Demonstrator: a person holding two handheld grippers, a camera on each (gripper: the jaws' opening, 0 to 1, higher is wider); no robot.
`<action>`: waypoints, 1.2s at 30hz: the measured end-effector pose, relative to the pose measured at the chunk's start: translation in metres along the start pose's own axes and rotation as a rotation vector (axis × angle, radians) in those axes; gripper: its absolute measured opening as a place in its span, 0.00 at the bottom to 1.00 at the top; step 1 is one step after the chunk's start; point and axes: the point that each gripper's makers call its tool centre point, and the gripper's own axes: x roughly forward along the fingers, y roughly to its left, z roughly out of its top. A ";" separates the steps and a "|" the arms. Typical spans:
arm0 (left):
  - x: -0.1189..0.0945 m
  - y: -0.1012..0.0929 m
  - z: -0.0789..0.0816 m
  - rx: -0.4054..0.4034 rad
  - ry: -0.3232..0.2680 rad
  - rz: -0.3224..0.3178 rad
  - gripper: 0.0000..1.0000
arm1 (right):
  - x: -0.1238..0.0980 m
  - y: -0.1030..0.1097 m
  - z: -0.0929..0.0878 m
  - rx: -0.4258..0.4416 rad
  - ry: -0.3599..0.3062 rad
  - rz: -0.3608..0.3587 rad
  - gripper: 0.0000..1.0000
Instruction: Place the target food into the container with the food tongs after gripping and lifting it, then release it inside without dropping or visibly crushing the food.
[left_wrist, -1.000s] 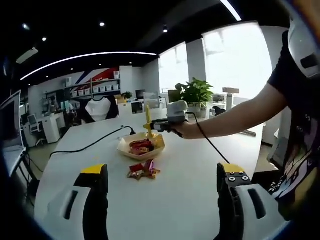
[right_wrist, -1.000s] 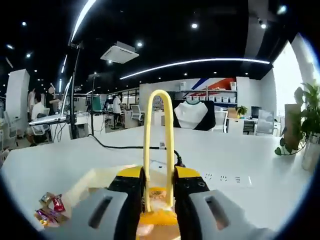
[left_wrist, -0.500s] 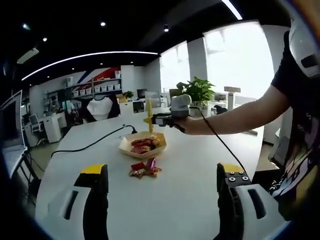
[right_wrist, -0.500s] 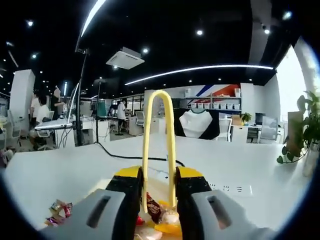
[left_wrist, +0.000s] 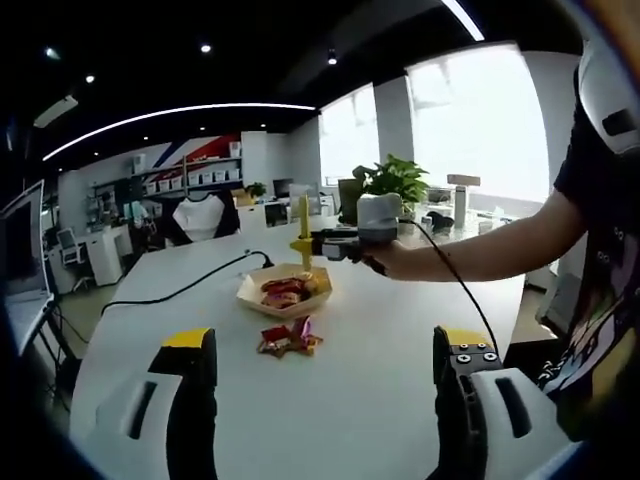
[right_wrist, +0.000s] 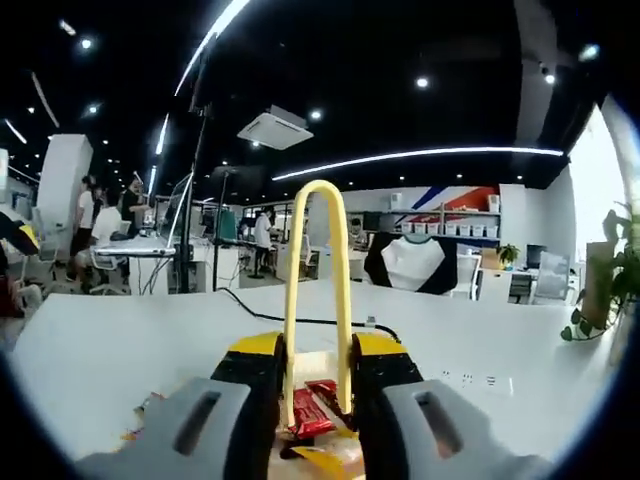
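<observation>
A yellow paper tray (left_wrist: 286, 291) holding red-wrapped snacks sits mid-table in the left gripper view. A small pile of wrapped candies (left_wrist: 288, 340) lies on the table just in front of it. My left gripper (left_wrist: 320, 375) hovers low over the near table, jaws wide apart with nothing between them. A hand holds my right gripper (left_wrist: 322, 244) above the tray's right side, with yellow tongs (left_wrist: 304, 235) standing upright in it. In the right gripper view my right gripper (right_wrist: 315, 372) is shut on the tongs (right_wrist: 316, 290). A red wrapped snack (right_wrist: 311, 410) lies below in the tray (right_wrist: 322, 462); whether the tongs pinch it is hidden.
A black cable (left_wrist: 180, 291) runs across the white table (left_wrist: 360, 380) from the left edge to behind the tray. A potted plant (left_wrist: 391, 183) stands at the table's far end. The person's arm (left_wrist: 480, 240) reaches in from the right. Loose candies (right_wrist: 140, 428) show at lower left.
The right gripper with the tongs has risen and drifted right over the tray; its view now looks down on the red snacks from higher. The left gripper has stayed still and open.
</observation>
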 end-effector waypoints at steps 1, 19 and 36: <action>0.000 0.000 0.000 -0.001 0.000 0.000 0.95 | -0.004 0.006 0.000 -0.003 -0.005 0.007 0.23; 0.006 0.002 0.006 -0.003 -0.020 -0.003 0.94 | -0.038 0.073 0.010 0.069 -0.099 0.267 0.23; 0.006 0.004 0.000 -0.001 0.001 -0.004 0.94 | -0.041 0.123 -0.035 -0.157 -0.031 0.593 0.22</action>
